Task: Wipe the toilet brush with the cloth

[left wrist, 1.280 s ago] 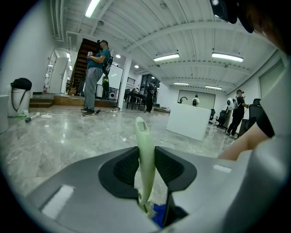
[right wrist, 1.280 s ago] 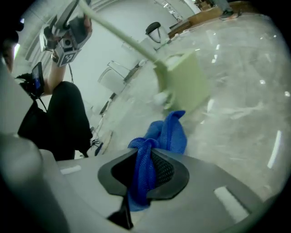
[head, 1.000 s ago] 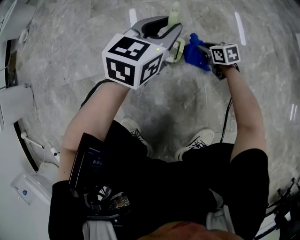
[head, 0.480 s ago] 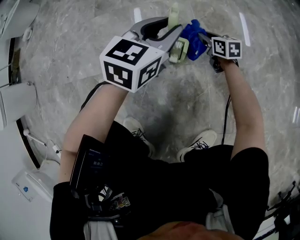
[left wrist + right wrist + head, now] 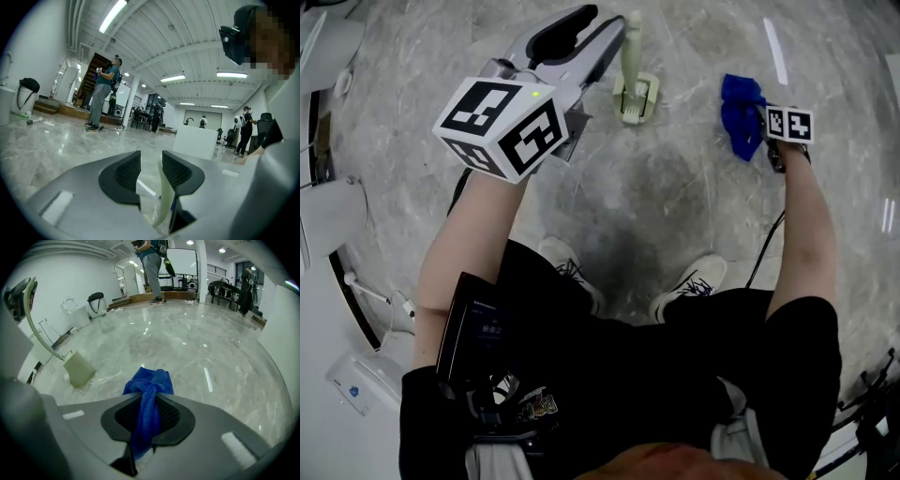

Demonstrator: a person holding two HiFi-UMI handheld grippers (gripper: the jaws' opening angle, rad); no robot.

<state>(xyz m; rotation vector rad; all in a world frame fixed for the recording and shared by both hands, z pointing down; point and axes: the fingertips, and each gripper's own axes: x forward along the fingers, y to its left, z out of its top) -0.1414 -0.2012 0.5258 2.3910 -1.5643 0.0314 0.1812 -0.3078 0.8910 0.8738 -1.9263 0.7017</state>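
Marble floor (image 5: 675,206), grey and glossy, lies wide open ahead of us and to the right. Far-off people (image 5: 101,96) and a white block (image 5: 197,140) stand well back. White fixtures (image 5: 328,211) line the floor's left edge in the head view. Our shoes (image 5: 694,278) are nearest, well short of the work.

Toilet brush (image 5: 630,52) stands upright in its pale holder (image 5: 636,98) on the floor, between our two grippers, with bare floor all round the holder.

Left gripper (image 5: 151,166): raised, close to level. Its jaws have just been opening and stand released, apart. The brush handle shows low in the gap, close by the right-hand pad, and the pads do not press on it. Whether it grazes that pad we cannot tell.

Right gripper (image 5: 149,414): angled down, off to the right of the brush and apart from it. Its jaws are clenched on the blue cloth (image 5: 150,380), which bunches between the pads and spills past the tips. The cloth hangs clear of the brush.
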